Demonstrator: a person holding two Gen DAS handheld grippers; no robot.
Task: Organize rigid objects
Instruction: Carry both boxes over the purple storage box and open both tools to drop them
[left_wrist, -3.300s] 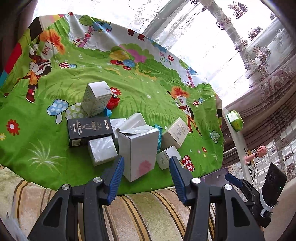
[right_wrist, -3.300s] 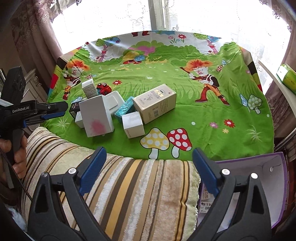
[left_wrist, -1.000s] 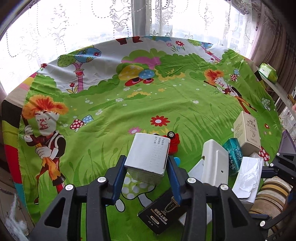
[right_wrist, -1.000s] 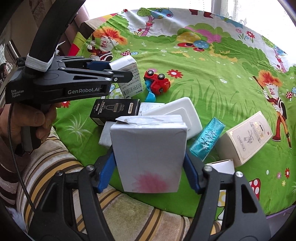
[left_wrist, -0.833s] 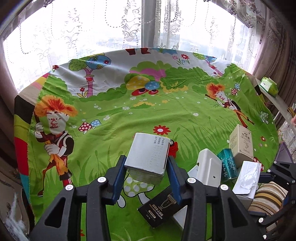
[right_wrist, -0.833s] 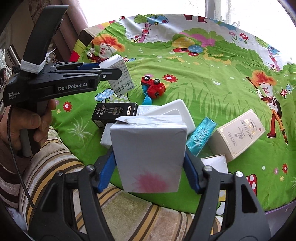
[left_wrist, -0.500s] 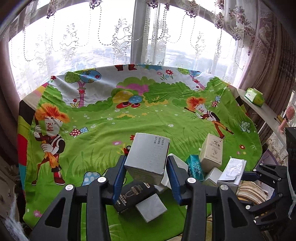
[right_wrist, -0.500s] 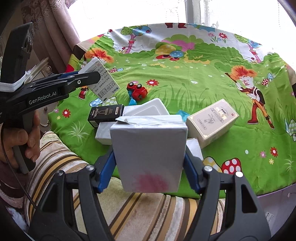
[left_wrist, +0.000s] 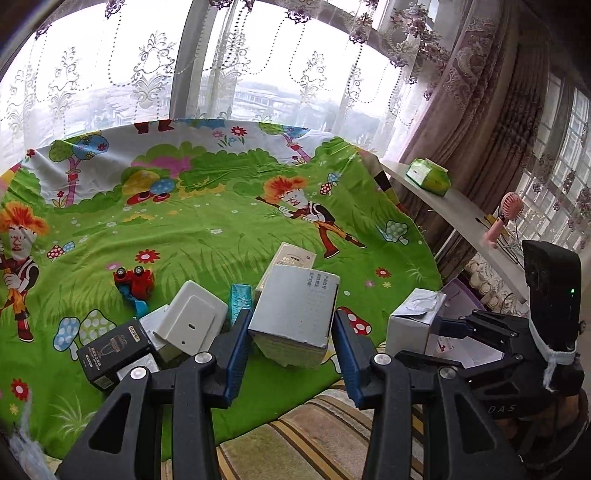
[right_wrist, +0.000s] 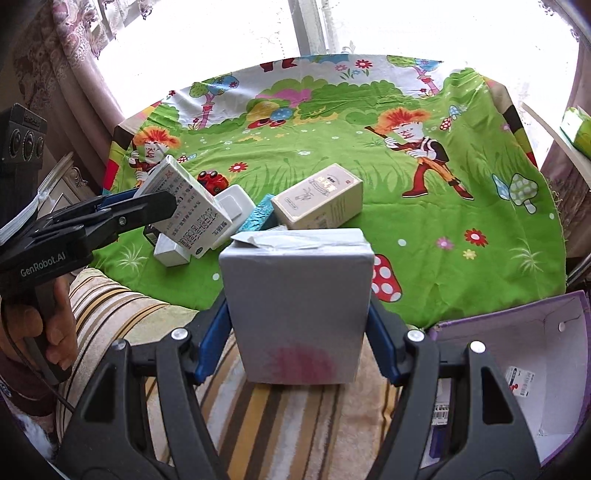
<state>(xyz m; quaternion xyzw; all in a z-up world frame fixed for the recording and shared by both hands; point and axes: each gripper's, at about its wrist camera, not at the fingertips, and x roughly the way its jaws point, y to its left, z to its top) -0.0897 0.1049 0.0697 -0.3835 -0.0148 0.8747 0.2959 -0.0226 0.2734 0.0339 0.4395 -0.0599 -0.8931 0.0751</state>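
My left gripper (left_wrist: 291, 332) is shut on a small white box with printed text (left_wrist: 295, 314) and holds it above the table's front edge; it also shows in the right wrist view (right_wrist: 188, 210). My right gripper (right_wrist: 297, 332) is shut on a larger white box with a pink stain (right_wrist: 297, 302), held over the striped cushion; this box shows at the right in the left wrist view (left_wrist: 412, 325). Left on the cartoon cloth are a beige box (right_wrist: 319, 195), a teal packet (right_wrist: 258, 216), a white flat case (left_wrist: 192, 321), a black box (left_wrist: 114, 349) and a red toy car (left_wrist: 133, 282).
An open purple box (right_wrist: 517, 354) with a white inside sits low at the right, past the table edge. A striped cushion (right_wrist: 277, 406) runs along the front. A white shelf (left_wrist: 443, 206) at the right carries a green tissue pack (left_wrist: 428, 177) and a pink fan (left_wrist: 506, 218).
Both grippers closed on their boxes, lifted them and drew back from the table. The left one has swung right with its box; the right one now holds its box over the cushion.
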